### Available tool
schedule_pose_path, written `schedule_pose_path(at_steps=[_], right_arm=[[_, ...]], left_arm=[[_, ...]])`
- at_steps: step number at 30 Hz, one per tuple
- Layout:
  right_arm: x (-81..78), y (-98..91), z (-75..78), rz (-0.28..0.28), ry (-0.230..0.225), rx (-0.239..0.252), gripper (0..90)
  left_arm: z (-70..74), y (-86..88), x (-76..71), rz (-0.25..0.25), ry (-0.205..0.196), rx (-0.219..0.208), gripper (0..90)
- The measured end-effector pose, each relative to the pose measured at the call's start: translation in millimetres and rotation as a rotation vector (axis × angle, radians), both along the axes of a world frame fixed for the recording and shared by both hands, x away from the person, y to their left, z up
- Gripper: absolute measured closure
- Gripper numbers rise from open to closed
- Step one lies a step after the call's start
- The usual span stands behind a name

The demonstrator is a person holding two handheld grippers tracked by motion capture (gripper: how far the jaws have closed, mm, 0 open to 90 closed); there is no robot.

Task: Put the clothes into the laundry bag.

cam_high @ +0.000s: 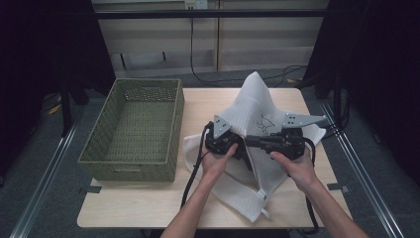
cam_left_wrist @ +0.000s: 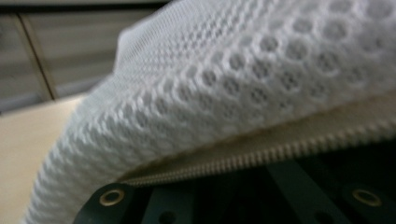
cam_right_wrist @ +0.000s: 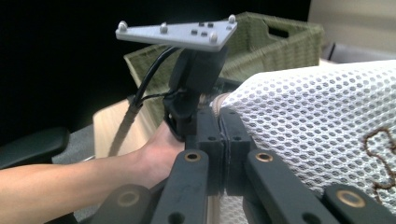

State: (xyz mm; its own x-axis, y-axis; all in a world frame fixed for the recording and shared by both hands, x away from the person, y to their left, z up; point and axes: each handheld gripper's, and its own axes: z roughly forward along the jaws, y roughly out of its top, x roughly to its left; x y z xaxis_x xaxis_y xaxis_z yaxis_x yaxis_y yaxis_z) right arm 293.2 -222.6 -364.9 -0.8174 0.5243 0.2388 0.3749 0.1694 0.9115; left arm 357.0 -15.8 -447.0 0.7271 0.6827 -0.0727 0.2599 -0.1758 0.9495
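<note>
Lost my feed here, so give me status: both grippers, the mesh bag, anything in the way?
Left gripper and right gripper both shut on white mesh bag, lifted into a peak. Wicker basket sits left, apart. Nothing blocking.

Both forearms reach in side by side. The left gripper [cam_high: 233,144] and the right gripper [cam_high: 252,141] face each other tip to tip, jaws pinched closed, each held in one hand, with the grey plates above.
</note>
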Motion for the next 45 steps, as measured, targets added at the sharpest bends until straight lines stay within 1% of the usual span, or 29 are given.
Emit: schedule_pose_path(at_steps=[3, 4, 6, 7, 9, 12, 14, 16, 18, 21, 23, 25, 26, 27, 29, 30, 31, 32, 34, 35, 36, 37, 39, 40, 41, 42, 43, 44, 45], right_arm=[[8.7, -3.3, -18.0, -0.010, 0.060, -0.014, 89.0], [10.7, -3.3, -23.5, -0.015, 0.073, -0.025, 89.0], [13.7, -2.2, -32.1, -0.014, 0.095, -0.037, 89.0], [14.5, -0.3, -36.0, -0.012, 0.106, -0.041, 89.0], [15.0, 4.6, -42.1, -0.001, 0.121, -0.054, 88.9], [14.6, 11.5, -50.4, 0.008, 0.134, -0.094, 88.9], [15.4, 10.4, -53.2, 0.006, 0.141, -0.094, 88.9], [16.3, 9.0, -56.4, 0.001, 0.150, -0.094, 88.8], [16.7, 9.4, -59.6, -0.002, 0.157, -0.103, 88.8], [17.2, 10.1, -60.0, -0.005, 0.148, -0.112, 88.7], [17.3, 10.1, -59.7, -0.007, 0.147, -0.112, 88.7], [17.7, 10.3, -60.0, -0.010, 0.144, -0.114, 88.6], [18.0, 10.3, -60.4, -0.010, 0.144, -0.114, 88.6], [18.1, 10.4, -60.6, -0.012, 0.143, -0.115, 88.6], [18.1, 10.7, -60.8, -0.010, 0.140, -0.119, 88.5], [18.1, 10.9, -60.8, -0.010, 0.139, -0.119, 88.5], [18.2, 11.3, -61.0, -0.006, 0.140, -0.122, 88.5], [18.2, 12.0, -61.3, -0.007, 0.142, -0.122, 88.5], [18.3, 13.5, -62.7, -0.002, 0.145, -0.125, 88.5], [18.2, 14.4, -63.9, 0.001, 0.146, -0.132, 88.5], [18.2, 15.6, -65.6, 0.003, 0.152, -0.135, 88.5], [18.6, 16.8, -67.9, 0.008, 0.154, -0.143, 88.5], [18.8, 19.5, -72.5, 0.013, 0.166, -0.158, 88.5], [18.9, 20.7, -74.2, 0.017, 0.170, -0.162, 88.4], [19.0, 21.3, -75.2, 0.019, 0.173, -0.165, 88.4], [19.2, 22.1, -75.9, 0.022, 0.174, -0.164, 88.5], [19.2, 22.8, -76.3, 0.025, 0.175, -0.168, 88.4], [18.9, 23.7, -76.8, 0.024, 0.175, -0.171, 88.4], [18.7, 24.5, -77.7, 0.030, 0.177, -0.173, 88.5]], left_arm=[[-17.3, 0.0, 1.3, -0.018, 0.012, 0.020, 80.4], [-21.9, 0.6, 2.9, -0.040, 0.023, 0.045, 79.3], [-27.4, -0.1, 3.0, -0.046, 0.037, 0.088, 75.4], [-30.3, 0.4, 2.9, -0.052, 0.044, 0.097, 74.5], [-34.6, 2.5, 2.6, -0.067, 0.059, 0.088, 72.1], [-34.1, 9.7, -0.7, -0.068, 0.070, 0.112, 61.3], [-31.4, 18.0, -4.0, -0.065, 0.071, 0.133, 54.4], [-29.2, 28.6, -8.1, -0.061, 0.078, 0.133, 48.5], [-28.4, 37.2, -12.3, -0.088, 0.091, 0.133, 43.0], [-26.0, 48.7, -25.4, -0.086, 0.090, 0.190, 36.5], [-25.2, 56.4, -33.8, -0.107, 0.092, 0.185, 31.5], [-24.1, 62.3, -42.3, -0.087, 0.094, 0.200, 26.4], [-23.9, 66.3, -45.5, -0.094, 0.096, 0.198, 26.2], [-25.1, 69.0, -48.4, -0.100, 0.106, 0.180, 24.9], [-29.3, 71.6, -52.5, -0.121, 0.123, 0.231, 23.7], [-32.5, 71.5, -53.5, -0.134, 0.132, 0.276, 22.9], [-36.0, 70.8, -53.2, -0.156, 0.161, 0.312, 22.9], [-40.7, 70.0, -52.0, -0.195, 0.198, 0.331, 22.3], [-48.3, 67.2, -50.6, -0.228, 0.233, 0.354, 19.8], [-50.9, 66.4, -48.9, -0.252, 0.245, 0.374, 19.2], [-54.5, 65.0, -47.7, -0.268, 0.250, 0.371, 16.9], [-56.5, 63.3, -47.4, -0.270, 0.259, 0.392, 16.5], [-58.7, 59.5, -49.3, -0.267, 0.243, 0.425, 13.7], [-59.7, 58.7, -49.1, -0.266, 0.247, 0.410, 13.6], [-59.1, 58.7, -48.3, -0.267, 0.243, 0.424, 14.0], [-59.2, 59.3, -47.0, -0.269, 0.236, 0.417, 16.3], [-59.9, 59.9, -45.6, -0.266, 0.230, 0.388, 20.5], [-57.4, 61.9, -44.2, -0.263, 0.233, 0.411, 27.7], [-58.7, 62.1, -43.5, -0.254, 0.227, 0.378, 37.0]])
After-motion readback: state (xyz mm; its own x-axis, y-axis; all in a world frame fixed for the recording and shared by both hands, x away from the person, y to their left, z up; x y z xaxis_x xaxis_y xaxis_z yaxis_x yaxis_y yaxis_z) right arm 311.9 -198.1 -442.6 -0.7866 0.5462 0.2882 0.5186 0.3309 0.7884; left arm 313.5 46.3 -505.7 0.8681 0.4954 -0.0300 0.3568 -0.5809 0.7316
